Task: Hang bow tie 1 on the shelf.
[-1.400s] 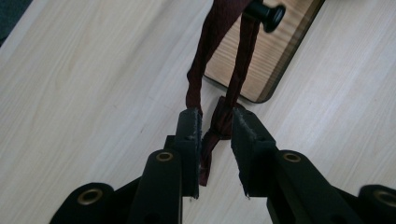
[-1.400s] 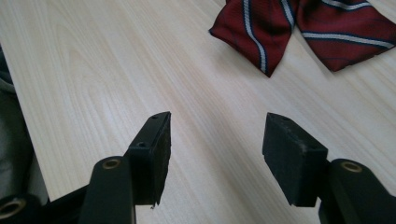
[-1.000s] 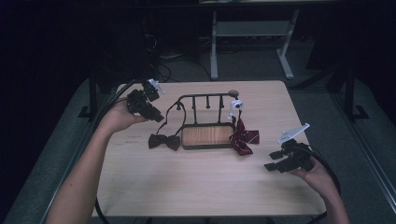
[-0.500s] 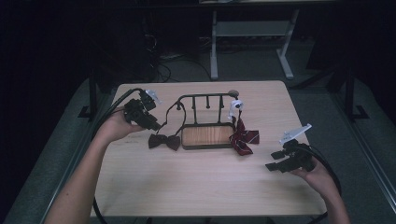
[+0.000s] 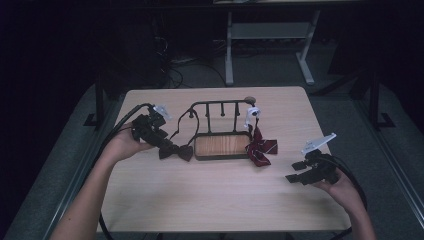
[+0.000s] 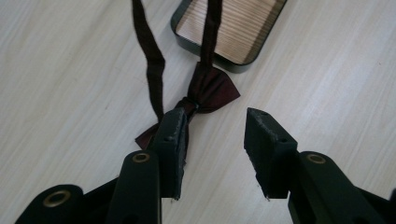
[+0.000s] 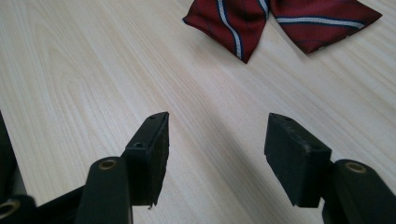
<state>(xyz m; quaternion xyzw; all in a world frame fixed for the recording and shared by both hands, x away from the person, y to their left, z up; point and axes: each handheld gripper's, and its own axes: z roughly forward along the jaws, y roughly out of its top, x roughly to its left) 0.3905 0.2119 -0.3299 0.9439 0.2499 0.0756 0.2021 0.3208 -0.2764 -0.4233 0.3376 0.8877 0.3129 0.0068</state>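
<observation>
The person is leaning both forearms in from the near edge of the pale wooden table (image 5: 215, 200). At the middle of the table a black wire rack (image 5: 220, 107) is standing behind a dark-rimmed wooden tray (image 5: 221, 146).

At about nine o'clock from the tray, the left gripper (image 5: 167, 147) is reaching down to a dark brown bow tie (image 5: 176, 151) lying flat on the table just beside the tray's left end. In the left gripper view its jaws are standing apart, released, with the bow tie (image 6: 205, 91) lying ahead of them; one wing is slipping behind the left-hand jaw, and I cannot tell whether that jaw is touching it. Two thin straps (image 6: 149, 51) are running from the tie's knot away toward the tray (image 6: 229, 28).

At three o'clock from the tray, a red striped bow tie (image 5: 259, 150) is resting against the tray's right end, below a white clip (image 5: 251, 114) on the rack.

Well apart, at about four o'clock, the right gripper (image 5: 296, 178) is hovering with its jaws spread wide and nothing between them; in its own view the red striped tie (image 7: 275, 23) is lying ahead at twelve o'clock.
</observation>
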